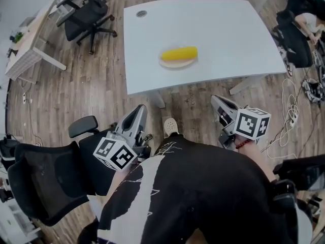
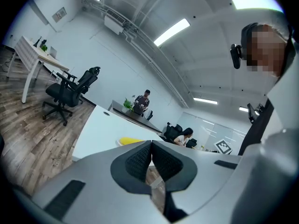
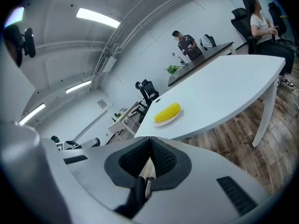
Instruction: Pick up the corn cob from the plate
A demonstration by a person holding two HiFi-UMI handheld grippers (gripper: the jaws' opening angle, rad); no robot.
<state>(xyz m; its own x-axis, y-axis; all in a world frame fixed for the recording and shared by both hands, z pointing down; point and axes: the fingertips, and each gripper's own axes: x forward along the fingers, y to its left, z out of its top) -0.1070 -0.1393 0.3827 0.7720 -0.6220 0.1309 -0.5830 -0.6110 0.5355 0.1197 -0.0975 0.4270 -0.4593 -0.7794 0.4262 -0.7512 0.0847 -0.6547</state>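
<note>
From the head view, the person's dark shirt [image 1: 193, 187] fills the bottom of the frame. Just beyond it, the left gripper [image 1: 137, 115] and the right gripper [image 1: 222, 104] are held over the wooden floor [image 1: 76, 85], short of the white table [image 1: 228, 34]. The corn cob [image 1: 179, 54] lies on its side on a small plate [image 1: 175, 64] near the middle of the table, well apart from both grippers. A black office chair [image 1: 40, 182] stands close at the left and cables [image 1: 292, 111] trail at the right. Either could be snagged on the approach.

In the left gripper view, the jaws are pressed together with nothing between them. Only a sliver of the cob is seen above them, so aim from this side could be misjudged.

In the right gripper view, the jaws are likewise clenched and empty, with cob and plate well ahead. If the tongs are not opened before contact, the round cob is likely to be nudged and rolled off the plate, or the light plate pushed across the smooth tabletop.
</note>
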